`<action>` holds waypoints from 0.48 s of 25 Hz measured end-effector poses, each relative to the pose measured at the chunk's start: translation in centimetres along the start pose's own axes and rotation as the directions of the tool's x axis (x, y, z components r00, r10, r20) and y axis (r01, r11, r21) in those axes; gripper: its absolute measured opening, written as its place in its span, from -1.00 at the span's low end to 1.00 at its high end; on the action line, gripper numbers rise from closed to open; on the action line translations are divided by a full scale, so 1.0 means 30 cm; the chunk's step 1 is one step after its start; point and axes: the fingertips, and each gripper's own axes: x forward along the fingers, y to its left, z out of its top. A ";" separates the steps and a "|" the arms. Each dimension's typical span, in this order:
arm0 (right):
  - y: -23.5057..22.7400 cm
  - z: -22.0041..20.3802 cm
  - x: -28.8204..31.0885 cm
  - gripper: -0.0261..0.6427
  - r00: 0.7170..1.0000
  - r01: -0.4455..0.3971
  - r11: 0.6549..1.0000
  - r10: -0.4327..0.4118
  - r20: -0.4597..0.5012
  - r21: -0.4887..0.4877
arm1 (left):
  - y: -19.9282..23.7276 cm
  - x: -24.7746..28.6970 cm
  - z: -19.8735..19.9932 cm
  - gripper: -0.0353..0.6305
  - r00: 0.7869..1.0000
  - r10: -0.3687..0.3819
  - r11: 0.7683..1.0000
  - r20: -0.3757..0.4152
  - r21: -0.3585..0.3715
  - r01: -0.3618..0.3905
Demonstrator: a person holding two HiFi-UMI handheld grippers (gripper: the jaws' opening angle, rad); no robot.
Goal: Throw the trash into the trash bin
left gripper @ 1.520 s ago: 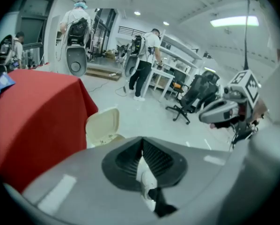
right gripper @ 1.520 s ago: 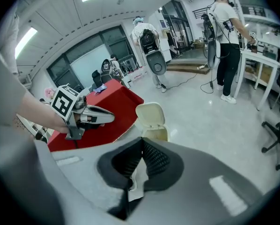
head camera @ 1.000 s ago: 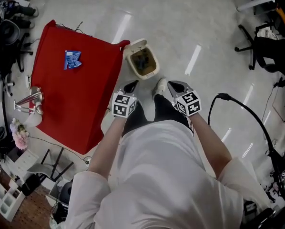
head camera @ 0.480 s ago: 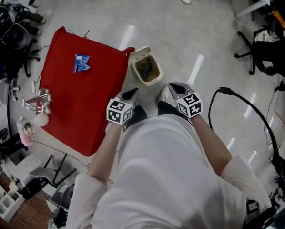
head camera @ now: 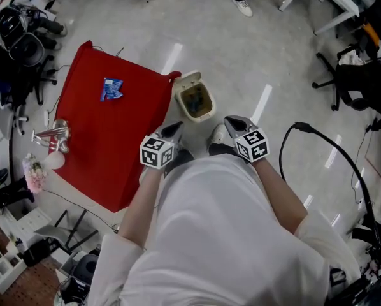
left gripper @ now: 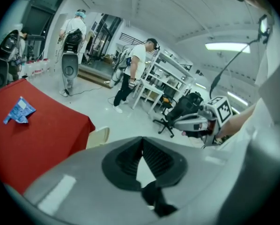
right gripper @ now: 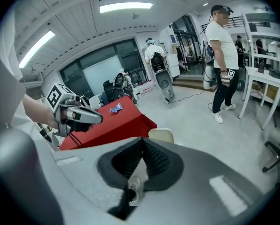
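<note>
**1. Grippers**
- Left gripper (left gripper: 141, 140): its 2 ribbed black fingers (left gripper: 126, 159) are pressed together at the tips, with nothing between them. It hangs in the air in front of the person's body, touching nothing.
- Right gripper (right gripper: 141, 142): its 2 fingers (right gripper: 155, 159) likewise meet at the tips and hold nothing. It hangs level with the left gripper and apart from it.
- In the head view, both grippers point away from the person toward the bin.

**2. Task items**
- Crumpled blue plastic wrapper (head camera: 112, 88): it lies flat on the red cloth-covered table (head camera: 101, 152), near the table's far edge and well in from its right edge. Its outline is roughly square, so no long axis can be stated.
- Beige plastic trash bin (head camera: 195, 101): it stands on the glossy grey floor (head camera: 241, 56), just beside the table's far right corner. The opening faces up. The lid is tilted open on the side away from the person. The long axis of the bin runs from the person outward. Dark contents show inside, but they cannot be identified.
- The wrapper and the bin are well apart, and neither gripper is near the wrapper.

**3. Markings**
- Each gripper carries 1 cube with black-and-white square markers. These bear no letters.
- The print on the wrapper is too small to read.
</note>
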 end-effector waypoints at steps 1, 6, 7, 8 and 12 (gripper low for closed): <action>-0.008 0.001 -0.004 -0.92 1.000 -0.003 1.000 0.003 -0.001 -0.003 | 0.004 -0.001 0.000 -0.88 1.000 0.009 1.000 0.003 -0.006 -0.009; -0.054 -0.008 -0.030 -0.92 1.000 -0.023 1.000 0.023 -0.012 -0.021 | 0.018 -0.008 -0.007 -0.88 0.998 0.064 0.997 0.023 -0.040 -0.063; -0.064 -0.010 -0.033 -0.92 0.999 -0.029 0.999 0.028 -0.015 -0.024 | 0.020 -0.009 -0.006 -0.88 0.997 0.074 0.996 0.028 -0.046 -0.073; -0.074 -0.011 -0.036 -0.92 0.999 -0.036 0.999 0.035 -0.019 -0.028 | 0.022 -0.007 -0.006 -0.88 0.996 0.084 0.995 0.033 -0.050 -0.082; -0.110 -0.009 -0.043 -0.92 0.998 -0.066 0.997 0.065 -0.025 -0.046 | 0.027 0.001 -0.011 -0.83 0.991 0.127 0.991 0.039 -0.038 -0.125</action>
